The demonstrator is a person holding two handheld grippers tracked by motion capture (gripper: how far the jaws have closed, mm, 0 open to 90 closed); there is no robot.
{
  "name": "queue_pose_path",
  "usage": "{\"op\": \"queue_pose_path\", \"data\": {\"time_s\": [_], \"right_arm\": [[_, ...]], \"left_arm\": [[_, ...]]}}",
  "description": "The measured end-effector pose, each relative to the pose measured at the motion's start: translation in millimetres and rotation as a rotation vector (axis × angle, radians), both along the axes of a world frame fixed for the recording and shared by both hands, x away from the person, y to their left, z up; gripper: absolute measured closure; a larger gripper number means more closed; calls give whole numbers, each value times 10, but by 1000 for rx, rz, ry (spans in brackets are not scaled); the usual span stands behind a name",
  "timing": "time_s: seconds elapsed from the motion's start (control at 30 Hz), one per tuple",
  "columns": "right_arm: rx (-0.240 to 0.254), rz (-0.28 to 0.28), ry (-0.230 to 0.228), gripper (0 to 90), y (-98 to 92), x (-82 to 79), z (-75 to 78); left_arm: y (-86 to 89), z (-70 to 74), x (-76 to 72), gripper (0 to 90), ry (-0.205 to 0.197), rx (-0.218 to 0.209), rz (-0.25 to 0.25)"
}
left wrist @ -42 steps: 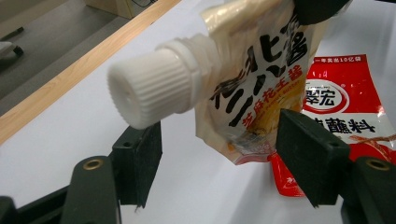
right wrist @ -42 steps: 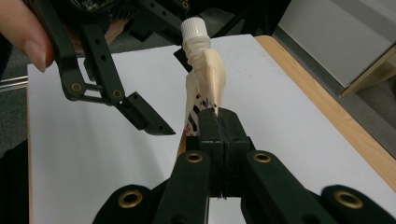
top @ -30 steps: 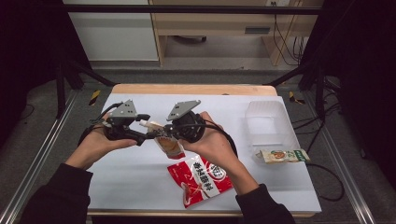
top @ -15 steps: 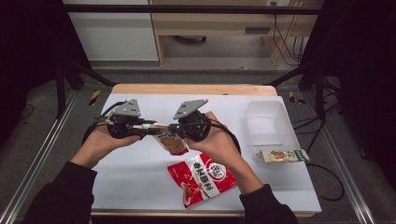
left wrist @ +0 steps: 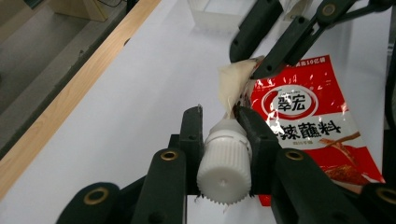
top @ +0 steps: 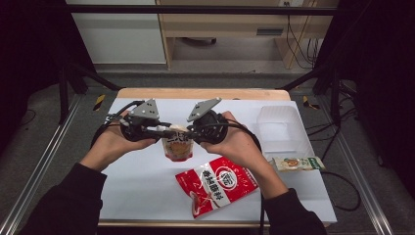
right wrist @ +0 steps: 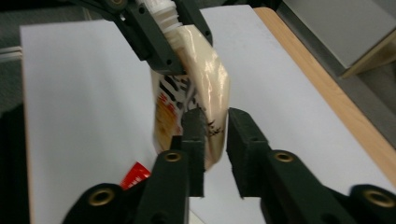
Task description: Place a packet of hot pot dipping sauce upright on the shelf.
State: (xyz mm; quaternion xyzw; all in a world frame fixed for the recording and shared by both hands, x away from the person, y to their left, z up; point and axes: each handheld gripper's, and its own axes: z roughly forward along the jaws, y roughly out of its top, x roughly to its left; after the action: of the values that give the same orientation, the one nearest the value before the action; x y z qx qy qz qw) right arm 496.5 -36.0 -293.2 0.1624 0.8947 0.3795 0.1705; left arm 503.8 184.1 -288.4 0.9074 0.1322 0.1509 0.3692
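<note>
The 2 grippers meet above the white table (top: 147, 196). The left gripper (left wrist: 223, 128) squeezes the white cap (left wrist: 224, 168) of a small spout pouch (top: 177, 146). The right gripper (right wrist: 212, 126) has just been opening; the pouch sits between its jaws, and I cannot tell if they press it. A red sauce packet (top: 218, 186) lies near.

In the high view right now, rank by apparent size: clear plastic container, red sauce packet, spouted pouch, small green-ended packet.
1. Clear plastic container.
2. Red sauce packet, a little smaller.
3. and 4. Spouted pouch and small green-ended packet: too close to rank; the pouch is held off the table, nearer the camera, and partly hidden.
</note>
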Motion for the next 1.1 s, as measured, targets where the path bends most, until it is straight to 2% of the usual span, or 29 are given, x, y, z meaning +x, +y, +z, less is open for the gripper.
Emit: {"op": "queue_pose_path", "data": {"time_s": [0.1, 0.17, 0.23, 0.43, 0.53, 0.7, 0.83, 0.9, 1.0, 1.03, 1.1], "right_arm": [[-43, 3, -18, 605, -4, 5, 40], [-88, 3, -29, 561, 9, 19, 28], [-121, 1, -25, 537, 32, 34, -3], [-156, 43, 28, 489, 146, 76, -138], [-161, 41, 59, 537, 188, 101, -185], [-153, 72, 107, 748, 229, 116, -210], [-161, 71, 136, 842, 241, 104, -211], [-169, 75, 130, 868, 246, 96, -204], [-185, 82, 113, 880, 251, 79, -185], [-192, 80, 103, 882, 254, 74, -175], [-218, 74, 88, 883, 250, 74, -157]], "left_arm": [[-30, -20, -3, 725, -4, 34, -11], [-49, -39, -13, 725, -3, 45, -17], [-63, -45, -25, 725, -5, 48, -28], [-86, -42, -45, 726, -7, 44, -46], [-91, -41, -54, 726, -8, 47, -56], [-88, -48, -65, 726, -8, 39, -54], [-80, -64, -71, 726, -6, 35, -55], [-67, -74, -70, 724, -4, 38, -58], [-33, -102, -73, 716, 4, 5, -45], [-15, -111, -79, 693, 9, -24, -38], [35, -116, -92, 553, 10, -59, -25]]}}
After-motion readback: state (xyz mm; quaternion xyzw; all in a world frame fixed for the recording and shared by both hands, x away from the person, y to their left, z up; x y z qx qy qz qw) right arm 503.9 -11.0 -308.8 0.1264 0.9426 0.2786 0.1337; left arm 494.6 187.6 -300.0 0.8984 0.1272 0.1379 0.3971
